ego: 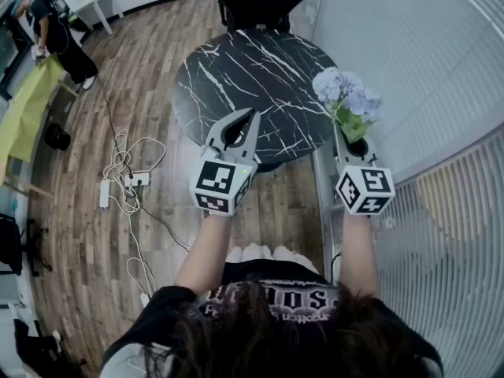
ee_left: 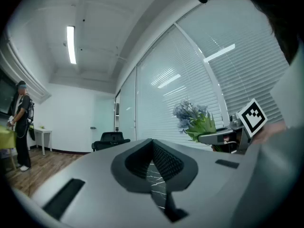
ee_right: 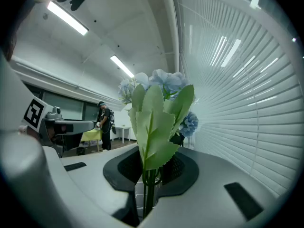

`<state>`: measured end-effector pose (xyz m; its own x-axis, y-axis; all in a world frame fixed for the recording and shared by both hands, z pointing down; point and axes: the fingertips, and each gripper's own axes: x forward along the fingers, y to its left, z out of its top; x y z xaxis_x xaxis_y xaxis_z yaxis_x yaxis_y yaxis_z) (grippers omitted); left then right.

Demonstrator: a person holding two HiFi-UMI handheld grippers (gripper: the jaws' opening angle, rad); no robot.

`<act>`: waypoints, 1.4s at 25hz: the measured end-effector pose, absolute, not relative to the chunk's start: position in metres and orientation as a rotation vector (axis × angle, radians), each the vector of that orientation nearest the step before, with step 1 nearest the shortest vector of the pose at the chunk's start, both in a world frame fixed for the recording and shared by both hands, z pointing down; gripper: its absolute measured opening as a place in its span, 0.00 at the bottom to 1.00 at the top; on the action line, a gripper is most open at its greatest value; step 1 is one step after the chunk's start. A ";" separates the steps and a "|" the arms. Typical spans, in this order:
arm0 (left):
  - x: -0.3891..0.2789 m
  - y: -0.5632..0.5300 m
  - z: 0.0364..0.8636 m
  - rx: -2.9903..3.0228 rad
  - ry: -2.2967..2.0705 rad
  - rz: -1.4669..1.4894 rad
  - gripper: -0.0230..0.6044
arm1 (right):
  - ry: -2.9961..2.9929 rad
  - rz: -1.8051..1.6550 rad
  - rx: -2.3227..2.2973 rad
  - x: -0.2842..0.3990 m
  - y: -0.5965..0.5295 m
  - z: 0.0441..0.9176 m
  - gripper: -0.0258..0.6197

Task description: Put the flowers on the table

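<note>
Head view: my right gripper [ego: 356, 146] carries the flowers [ego: 346, 94] upright in the air, near the right edge of the round dark marble worktop [ego: 236, 77]. They are not yet laid down.
Right gripper view: the jaws are closed to a narrow gap on the green stems [ee_right: 145, 198], just under the broad leaves [ee_right: 154, 127]. I judge this low grip spares the pale blue heads from crushing and keeps the bunch from tipping.
Flowers: only my right gripper's pads touch them, and nothing else supports them.
Left gripper [ego: 250, 121]: the jaws meet at the tips with nothing between them. It hovers over the near edge of the worktop. I judge it idle, since one light bunch needs one grip.
Task stage: carrying, I judge, with the setting-down not yet done.
Next move: bring the bunch over the marble and lower it until it rests there before easing the jaws apart. Otherwise, I think, it could fall past the rim.
</note>
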<state>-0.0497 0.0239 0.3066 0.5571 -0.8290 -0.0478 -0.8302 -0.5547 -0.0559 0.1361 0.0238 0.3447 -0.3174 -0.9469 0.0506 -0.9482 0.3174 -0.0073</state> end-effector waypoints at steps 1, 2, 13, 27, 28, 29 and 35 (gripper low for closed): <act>-0.052 0.024 0.310 -2.717 1.441 0.024 0.03 | -2.516 0.054 1.812 0.134 0.024 0.344 0.15; -0.054 0.023 0.312 -2.724 1.438 0.023 0.03 | -2.512 0.052 1.812 0.132 0.024 0.344 0.15; -0.070 0.011 0.322 -2.754 1.421 0.034 0.03 | -2.497 0.075 1.836 0.119 0.016 0.349 0.15; -0.074 0.007 0.336 -2.815 1.350 0.025 0.03 | -2.435 0.096 1.909 0.122 0.012 0.355 0.15; -0.074 0.007 0.337 -2.816 1.348 0.025 0.03 | -2.433 0.105 1.916 0.124 0.011 0.356 0.15; -0.074 0.006 0.337 -2.816 1.346 0.025 0.03 | -2.430 0.112 1.923 0.125 0.011 0.356 0.15; -0.072 -0.007 0.339 -2.809 1.367 0.020 0.03 | -2.424 0.107 1.919 0.128 -0.003 0.358 0.15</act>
